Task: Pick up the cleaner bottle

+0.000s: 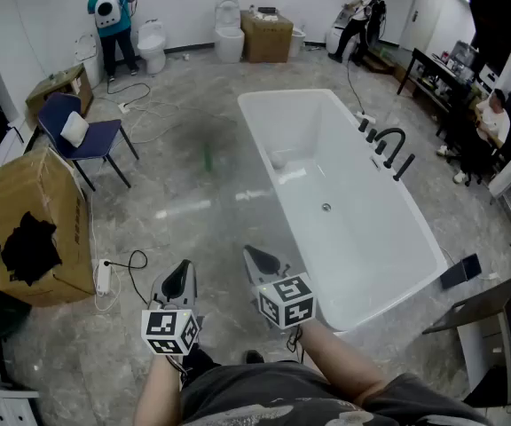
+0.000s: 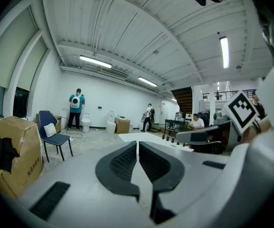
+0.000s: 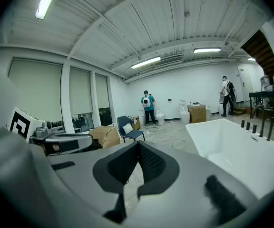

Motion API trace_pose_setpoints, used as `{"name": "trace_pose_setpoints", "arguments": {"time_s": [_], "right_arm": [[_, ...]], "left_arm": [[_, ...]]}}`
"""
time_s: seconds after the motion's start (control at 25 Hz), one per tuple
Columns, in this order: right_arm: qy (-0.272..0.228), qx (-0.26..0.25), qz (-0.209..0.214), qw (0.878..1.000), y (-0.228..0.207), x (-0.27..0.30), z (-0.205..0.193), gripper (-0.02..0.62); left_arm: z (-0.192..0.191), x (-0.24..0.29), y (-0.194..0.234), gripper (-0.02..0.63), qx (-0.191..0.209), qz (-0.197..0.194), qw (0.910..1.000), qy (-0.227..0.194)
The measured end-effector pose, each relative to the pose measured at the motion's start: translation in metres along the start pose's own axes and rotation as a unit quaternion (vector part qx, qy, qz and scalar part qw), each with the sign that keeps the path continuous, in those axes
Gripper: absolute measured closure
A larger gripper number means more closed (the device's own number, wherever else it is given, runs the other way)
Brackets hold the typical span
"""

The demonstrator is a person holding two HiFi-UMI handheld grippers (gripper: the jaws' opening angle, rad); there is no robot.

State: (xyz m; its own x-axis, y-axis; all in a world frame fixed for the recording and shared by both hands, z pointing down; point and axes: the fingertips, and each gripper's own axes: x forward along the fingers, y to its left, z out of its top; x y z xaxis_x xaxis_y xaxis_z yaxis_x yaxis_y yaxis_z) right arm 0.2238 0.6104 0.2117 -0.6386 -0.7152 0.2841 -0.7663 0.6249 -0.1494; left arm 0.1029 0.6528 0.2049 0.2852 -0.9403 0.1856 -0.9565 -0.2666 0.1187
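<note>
A small green cleaner bottle (image 1: 207, 157) stands upright on the grey floor, a little left of the white bathtub (image 1: 257, 121) and well ahead of both grippers. In the right gripper view the bottle (image 3: 172, 146) is only a tiny green speck on the floor. My left gripper (image 1: 181, 272) and right gripper (image 1: 255, 256) are held side by side low in the head view, pointing forward. Each gripper's jaws meet with nothing between them, as the left gripper view (image 2: 137, 144) and the right gripper view (image 3: 138, 144) show.
The bathtub has a black faucet (image 1: 389, 149) on its right rim. At left are a cardboard box (image 1: 41, 216) with a dark cloth, a blue chair (image 1: 85, 136) and a power strip with cable (image 1: 104, 278). Toilets, boxes and people stand at the far wall.
</note>
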Motion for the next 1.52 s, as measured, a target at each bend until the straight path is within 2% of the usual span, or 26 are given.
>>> {"name": "trace_pose_setpoints", "arguments": {"time_s": [0.52,0.76,1.04,1.24,1.52], "right_arm": [[0.005,0.002,0.007,1.0,-0.008,-0.009,-0.011,0.571],[-0.001,0.034,0.006,0.999,-0.03,-0.021,-0.021,0.571],[0.014,0.05,-0.005,0.999,-0.041,-0.002,-0.034,0.569],[0.027,0.041,-0.019,0.999,-0.052,0.035,-0.033,0.569],[0.044,0.037,-0.028,0.998,-0.062,0.114,-0.024,0.569]], "left_arm": [[-0.009,0.007,-0.009,0.58,-0.013,-0.001,0.9999,0.01],[-0.013,0.012,-0.021,0.58,-0.016,-0.015,0.9996,0.016],[-0.013,0.019,0.014,0.58,-0.003,0.018,0.9996,0.021],[-0.018,0.045,0.049,0.58,-0.032,0.025,0.9989,0.022],[-0.016,0.098,0.113,0.58,-0.051,0.022,0.998,0.029]]}}
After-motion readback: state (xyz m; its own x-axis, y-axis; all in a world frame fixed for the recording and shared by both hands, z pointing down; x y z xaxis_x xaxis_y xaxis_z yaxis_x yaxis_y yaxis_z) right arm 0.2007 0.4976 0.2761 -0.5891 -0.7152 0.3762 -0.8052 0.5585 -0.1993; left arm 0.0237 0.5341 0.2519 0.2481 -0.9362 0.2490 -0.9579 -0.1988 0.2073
